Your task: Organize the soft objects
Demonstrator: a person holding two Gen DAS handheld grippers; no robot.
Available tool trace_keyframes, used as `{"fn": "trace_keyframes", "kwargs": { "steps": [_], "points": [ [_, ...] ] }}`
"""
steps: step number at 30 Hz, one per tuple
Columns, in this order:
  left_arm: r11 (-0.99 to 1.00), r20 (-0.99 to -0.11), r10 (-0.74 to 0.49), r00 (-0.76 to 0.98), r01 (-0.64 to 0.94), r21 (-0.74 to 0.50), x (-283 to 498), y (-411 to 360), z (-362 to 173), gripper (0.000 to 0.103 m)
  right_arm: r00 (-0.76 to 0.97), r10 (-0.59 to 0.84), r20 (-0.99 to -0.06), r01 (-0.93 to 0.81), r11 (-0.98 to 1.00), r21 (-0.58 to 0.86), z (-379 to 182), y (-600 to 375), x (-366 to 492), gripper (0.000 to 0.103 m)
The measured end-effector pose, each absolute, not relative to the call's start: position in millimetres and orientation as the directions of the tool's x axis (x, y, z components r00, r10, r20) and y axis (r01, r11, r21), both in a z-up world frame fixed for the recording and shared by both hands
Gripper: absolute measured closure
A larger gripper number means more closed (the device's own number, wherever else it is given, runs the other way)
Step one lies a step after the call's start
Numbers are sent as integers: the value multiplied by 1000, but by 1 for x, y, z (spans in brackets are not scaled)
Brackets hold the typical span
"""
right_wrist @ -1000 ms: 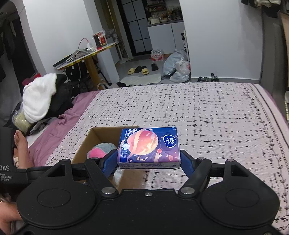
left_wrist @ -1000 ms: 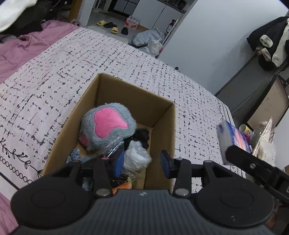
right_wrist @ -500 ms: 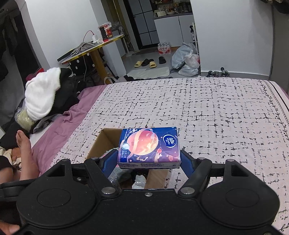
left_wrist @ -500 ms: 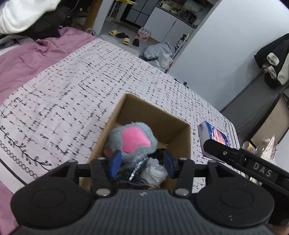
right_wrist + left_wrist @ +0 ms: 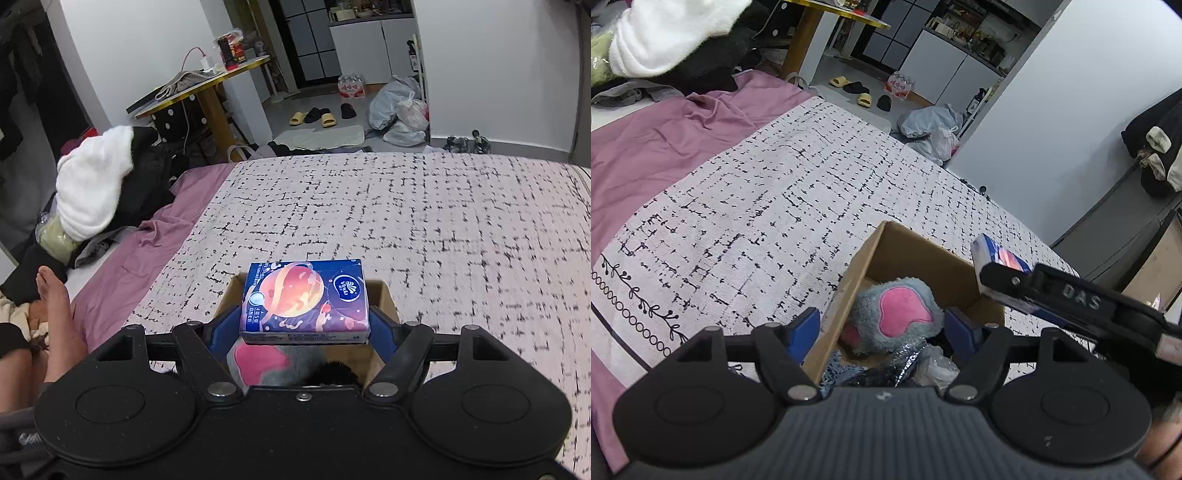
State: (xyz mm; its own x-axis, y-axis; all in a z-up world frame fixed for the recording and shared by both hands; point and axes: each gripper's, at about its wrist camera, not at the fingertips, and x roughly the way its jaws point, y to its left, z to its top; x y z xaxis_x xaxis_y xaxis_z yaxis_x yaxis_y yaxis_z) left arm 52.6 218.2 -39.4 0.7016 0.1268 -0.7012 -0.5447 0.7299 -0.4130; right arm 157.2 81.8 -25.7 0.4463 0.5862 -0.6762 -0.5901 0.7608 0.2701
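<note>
**Tissue pack over box**

Right gripper [image 5: 303, 325] pinches a glossy rectangular tissue pack [image 5: 303, 300] above the cardboard box [image 5: 925, 258]. Fuzzy grey-pink plush [image 5: 895, 315] lies inside. Left gripper [image 5: 882, 330] fingers spread, empty, straddling the box's near wall. Quilt [image 5: 768, 206] lies flat around it.

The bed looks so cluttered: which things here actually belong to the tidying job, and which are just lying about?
Part of the job:
- tissue pack, clamped in the right gripper
- cardboard box on the bed
- grey and pink plush toy inside the box
- left gripper, jaws open, holding nothing

Just lying about:
- white clothes pile
- slippers on the floor
- plastic bags
- yellow round table
</note>
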Motion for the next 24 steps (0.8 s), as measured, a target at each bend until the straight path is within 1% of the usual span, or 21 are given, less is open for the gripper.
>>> {"fn": "trace_keyframes", "kwargs": {
  "steps": [3, 5, 6, 7, 11, 13, 15, 20, 22, 24],
  "points": [
    [726, -701, 127, 702, -548, -416, 52, 220, -40, 29, 429, 571, -700, -589, 765, 262, -29, 87, 163, 29],
    [730, -693, 128, 709, -540, -418, 52, 220, -39, 29, 431, 566, -703, -587, 767, 259, -29, 85, 163, 26],
    [734, -692, 129, 710, -538, -414, 53, 220, -38, 26, 433, 566, -701, -585, 768, 259, -28, 83, 162, 22],
    [738, -693, 132, 709, -537, -409, 53, 219, -38, 22, 437, 565, -700, -582, 771, 260, -27, 80, 161, 21],
    [748, -697, 132, 705, -532, -396, 56, 215, -37, 15, 437, 558, -705, -569, 779, 263, -21, 69, 159, 20],
    [754, -698, 126, 704, -525, -393, 56, 212, -35, 11, 441, 559, -702, -563, 782, 268, -16, 61, 158, 15],
    [767, -702, 121, 702, -515, -382, 57, 207, -33, 8, 451, 559, -696, -558, 785, 269, -10, 52, 156, 11],
    [796, -713, 96, 695, -483, -365, 60, 191, -22, 5, 464, 557, -689, -534, 796, 283, 2, 21, 152, 9],
    [808, -711, 85, 698, -466, -361, 62, 185, -18, 2, 475, 553, -684, -515, 805, 294, 6, 5, 149, 0],
    [825, -711, 80, 698, -447, -346, 64, 176, -14, 2, 482, 552, -681, -505, 810, 299, 10, -10, 146, 0]
  ]
}}
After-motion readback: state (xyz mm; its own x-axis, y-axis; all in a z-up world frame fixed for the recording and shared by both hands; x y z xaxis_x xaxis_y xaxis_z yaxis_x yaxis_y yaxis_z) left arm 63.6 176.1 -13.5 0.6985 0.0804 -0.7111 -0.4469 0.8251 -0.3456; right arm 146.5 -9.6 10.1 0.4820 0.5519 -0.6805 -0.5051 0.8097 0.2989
